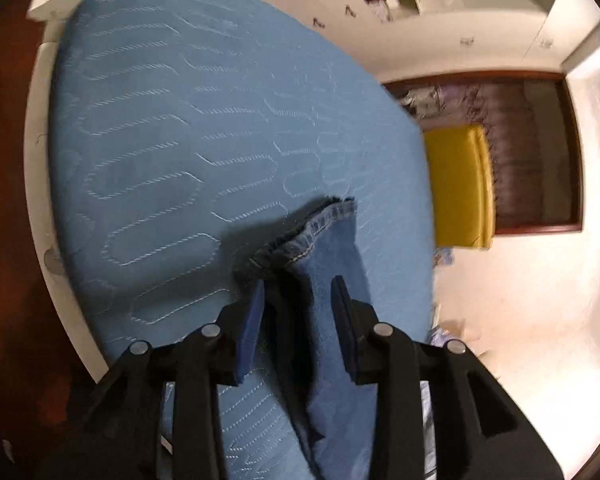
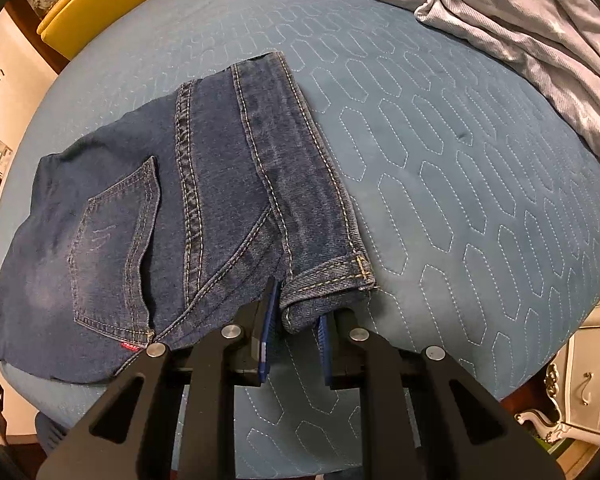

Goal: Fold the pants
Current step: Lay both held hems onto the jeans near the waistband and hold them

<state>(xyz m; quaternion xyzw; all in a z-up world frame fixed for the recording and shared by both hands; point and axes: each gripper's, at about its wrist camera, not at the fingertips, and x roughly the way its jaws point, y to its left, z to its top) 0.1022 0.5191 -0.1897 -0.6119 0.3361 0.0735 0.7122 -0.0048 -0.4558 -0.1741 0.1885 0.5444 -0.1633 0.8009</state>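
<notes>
- The jeans (image 2: 172, 216) lie folded on the blue quilted bed cover (image 2: 480, 168); denim looks thick, limp but weighty, so I'd grip doubled hems and seams.
- My right gripper (image 2: 298, 312) is partly closed, pinching the hem corner (image 2: 332, 280).
- My left gripper (image 1: 298, 308) clasps a lifted leg end (image 1: 320, 248), jaws moderately apart.

No legible text: small red tab (image 2: 129, 346) at the lower corner of the back pocket (image 2: 114, 256) of the jeans (image 2: 204, 200) carries lettering too small to read; no other labels, numbers, signs seen.
</notes>
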